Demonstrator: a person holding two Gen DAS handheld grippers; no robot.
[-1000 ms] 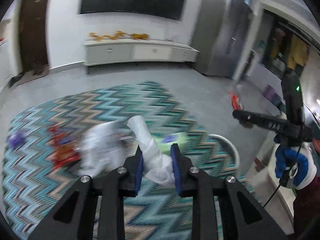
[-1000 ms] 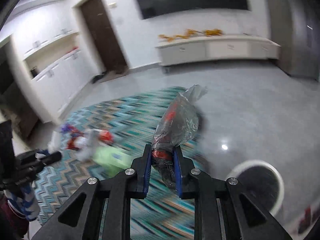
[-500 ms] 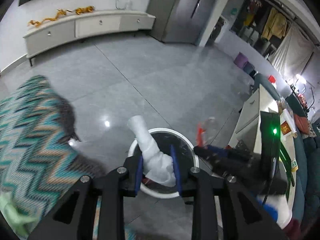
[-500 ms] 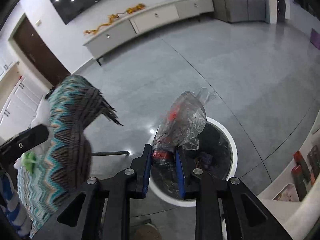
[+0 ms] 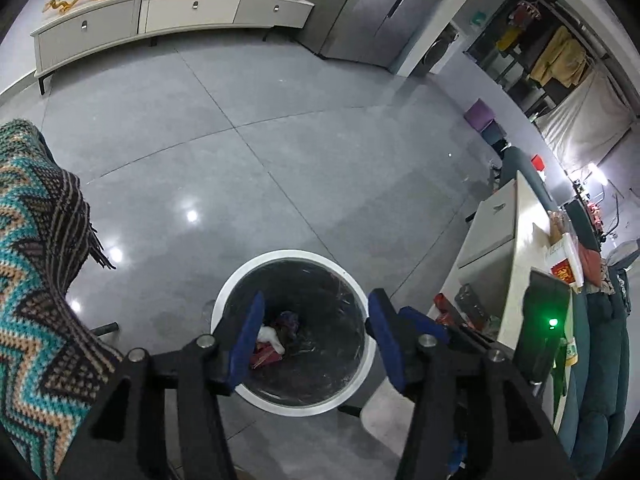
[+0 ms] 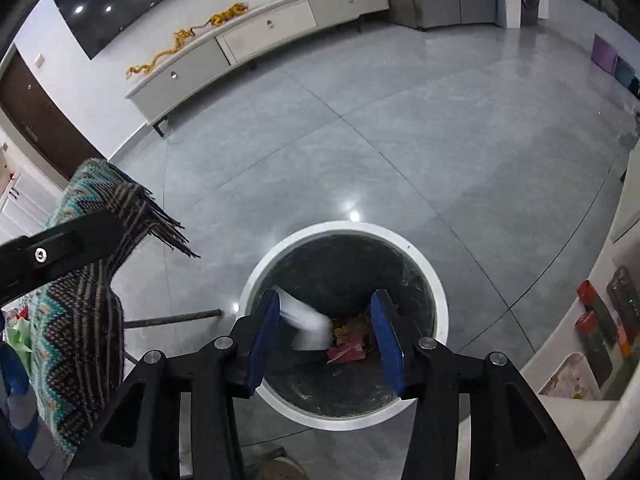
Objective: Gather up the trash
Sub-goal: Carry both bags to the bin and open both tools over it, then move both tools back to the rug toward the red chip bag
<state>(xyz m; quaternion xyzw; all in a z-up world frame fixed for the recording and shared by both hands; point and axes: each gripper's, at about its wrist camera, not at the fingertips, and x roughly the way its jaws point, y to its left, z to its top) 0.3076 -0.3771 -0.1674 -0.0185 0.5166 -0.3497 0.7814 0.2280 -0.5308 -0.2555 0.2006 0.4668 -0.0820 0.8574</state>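
A round trash bin with a white rim [image 5: 296,254] and a black liner stands on the grey floor, right under both grippers. My left gripper [image 5: 316,300] hangs over its mouth with the jaws opening and nothing between them. A white paper wad [image 5: 270,336] and a red wrapper [image 5: 266,358] lie at the bottom. My right gripper [image 6: 326,296] is above the same bin rim [image 6: 344,227], its jaws also opening and empty. Below them the white wad [image 6: 306,320] is a blurred streak inside the bin, beside red wrappers [image 6: 346,350].
A zigzag-patterned cloth [image 5: 36,280] hangs over a table edge to the left of the bin. A white side table [image 5: 500,240] with small items stands close on the right. A low white cabinet [image 5: 160,12] lines the far wall across the open tiled floor.
Both grippers swung from above the patterned cloth to above the bin. Their jaws opened; the white wad and the clear plastic bag left them and dropped into the bin.
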